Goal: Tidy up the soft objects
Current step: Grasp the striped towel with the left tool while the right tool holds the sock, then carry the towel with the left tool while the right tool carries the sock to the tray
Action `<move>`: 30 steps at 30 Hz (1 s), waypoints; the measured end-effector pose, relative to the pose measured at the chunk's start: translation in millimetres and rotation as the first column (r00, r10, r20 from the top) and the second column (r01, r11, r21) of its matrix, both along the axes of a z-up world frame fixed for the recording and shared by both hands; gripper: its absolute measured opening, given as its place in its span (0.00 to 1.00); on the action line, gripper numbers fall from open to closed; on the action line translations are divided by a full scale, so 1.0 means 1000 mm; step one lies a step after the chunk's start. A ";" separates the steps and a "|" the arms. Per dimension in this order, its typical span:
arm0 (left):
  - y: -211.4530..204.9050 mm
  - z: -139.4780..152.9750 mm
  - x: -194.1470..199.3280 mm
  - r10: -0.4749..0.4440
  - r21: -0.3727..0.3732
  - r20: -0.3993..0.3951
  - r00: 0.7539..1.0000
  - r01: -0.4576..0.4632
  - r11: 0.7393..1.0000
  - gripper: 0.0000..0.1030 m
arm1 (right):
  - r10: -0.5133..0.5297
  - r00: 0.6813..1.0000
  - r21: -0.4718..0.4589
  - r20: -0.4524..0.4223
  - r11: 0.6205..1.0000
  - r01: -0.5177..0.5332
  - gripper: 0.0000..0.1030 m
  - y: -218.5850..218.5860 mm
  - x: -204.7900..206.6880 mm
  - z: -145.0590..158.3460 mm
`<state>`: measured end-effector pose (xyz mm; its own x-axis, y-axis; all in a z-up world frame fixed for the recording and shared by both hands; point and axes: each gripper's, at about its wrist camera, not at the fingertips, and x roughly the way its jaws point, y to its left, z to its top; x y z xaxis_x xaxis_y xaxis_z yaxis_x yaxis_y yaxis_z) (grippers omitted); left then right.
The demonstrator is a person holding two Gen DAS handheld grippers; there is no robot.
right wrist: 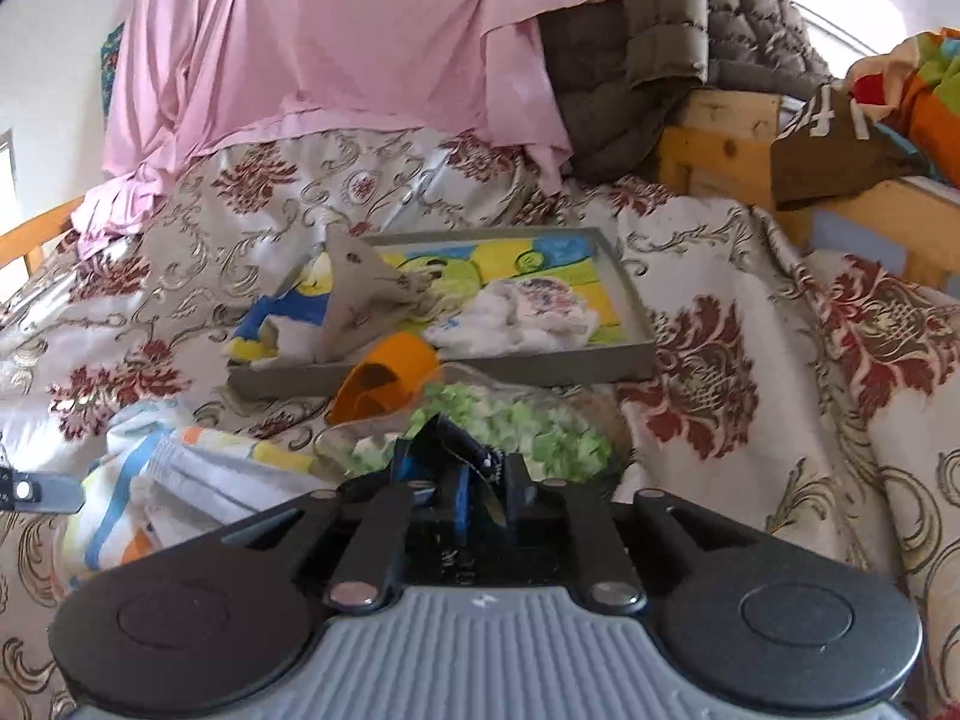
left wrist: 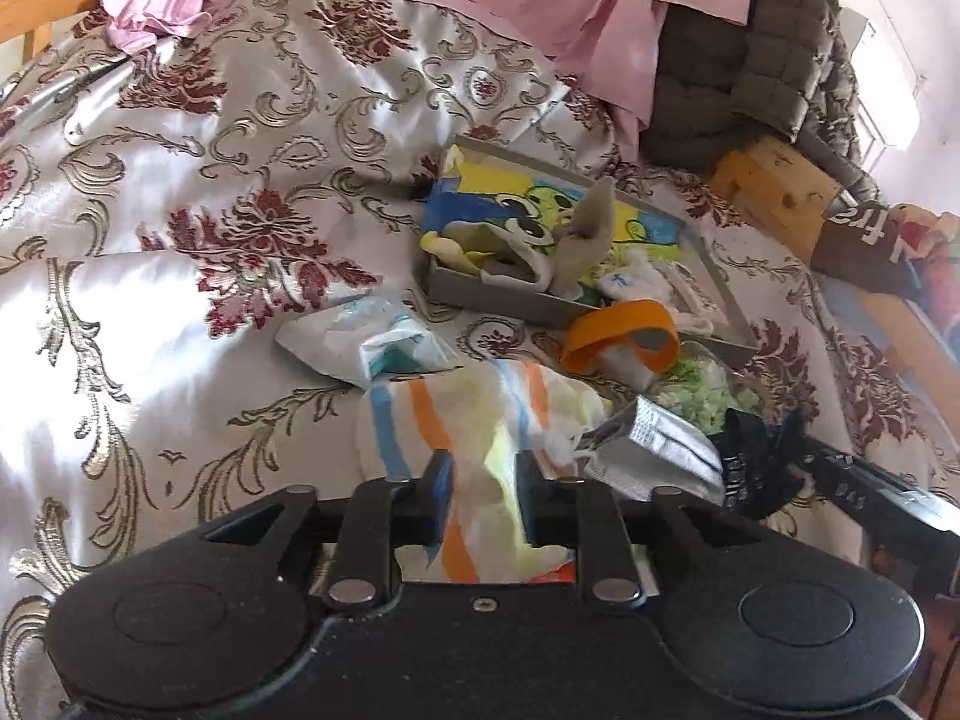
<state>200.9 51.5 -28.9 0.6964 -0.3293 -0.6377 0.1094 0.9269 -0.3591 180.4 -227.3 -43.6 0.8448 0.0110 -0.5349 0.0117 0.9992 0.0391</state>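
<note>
On the bed, the left gripper [left wrist: 480, 474] has its jaws narrow around a striped cloth [left wrist: 474, 414] and the right gripper [right wrist: 462, 480] narrow around a black strap [right wrist: 456, 441], so the step seems to be sorting, and next each must go to the grey tray [right wrist: 636, 324].

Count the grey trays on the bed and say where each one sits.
1. A single grey tray lies on the patterned bedspread below the pink sheet, holding soft items. Piled fabric could hide another.

Probably a home bedroom: a brocade bedspread [left wrist: 240, 180], pink sheet [right wrist: 336, 48] and quilted jacket [right wrist: 690, 18].
</note>
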 end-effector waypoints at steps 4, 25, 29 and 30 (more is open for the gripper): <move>-0.004 -0.004 0.002 -0.024 -0.022 -0.015 1.000 0.023 0.999 0.44 | 0.037 0.999 0.014 -0.011 0.999 -0.037 0.36 0.005 -0.001 -0.001; -0.027 -0.020 0.005 -0.125 0.087 -0.039 0.991 0.128 0.988 0.55 | 0.150 0.986 -0.157 -0.073 0.975 -0.159 0.63 0.039 -0.004 -0.014; -0.026 -0.021 0.005 -0.124 0.098 -0.041 0.991 0.127 0.987 0.46 | 0.163 0.982 -0.200 -0.100 0.963 -0.180 0.48 0.045 -0.004 -0.019; -0.026 -0.021 0.005 -0.123 0.103 -0.039 0.992 0.127 0.987 0.44 | 0.168 0.980 -0.201 -0.107 0.962 -0.187 0.44 0.046 -0.004 -0.020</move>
<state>206.3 25.4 -49.6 0.6323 -0.3422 -0.6951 0.2167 0.9395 -0.2654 176.1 -181.2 -63.6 0.7890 0.0367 -0.6133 -0.1724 0.9714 -0.1636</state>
